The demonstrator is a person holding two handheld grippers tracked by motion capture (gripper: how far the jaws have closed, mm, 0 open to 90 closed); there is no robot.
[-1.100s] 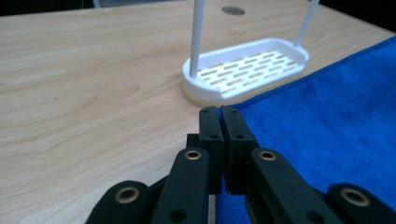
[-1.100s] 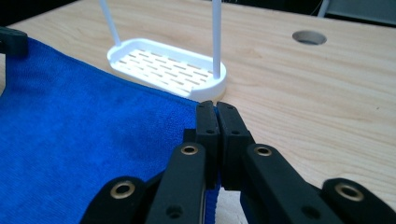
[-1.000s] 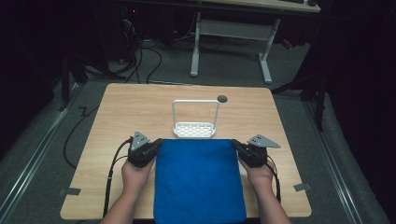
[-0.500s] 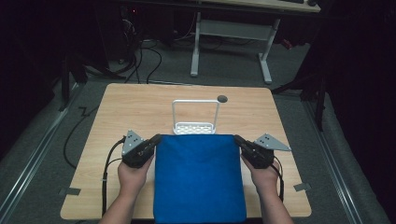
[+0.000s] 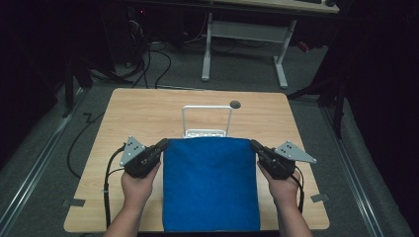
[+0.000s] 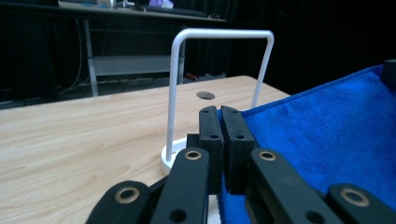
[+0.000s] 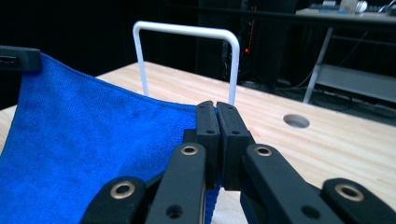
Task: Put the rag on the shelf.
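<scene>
Blue towel [image 5: 211, 185] spread on the table [image 5: 148, 113], far edge at the white rack [image 5: 206, 121], left tongs [image 5: 162, 146] and right tongs [image 5: 255, 146] at its corners. Left gripper view: tongs [image 6: 220, 126] pinched tight on towel [image 6: 327, 140] corner. Right gripper view: tongs [image 7: 216, 122] pinched tight on towel [image 7: 84, 149] corner.

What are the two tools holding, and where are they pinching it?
Both hold the blue towel: the left tool pinches its far left corner, the right tool its far right corner.
</scene>
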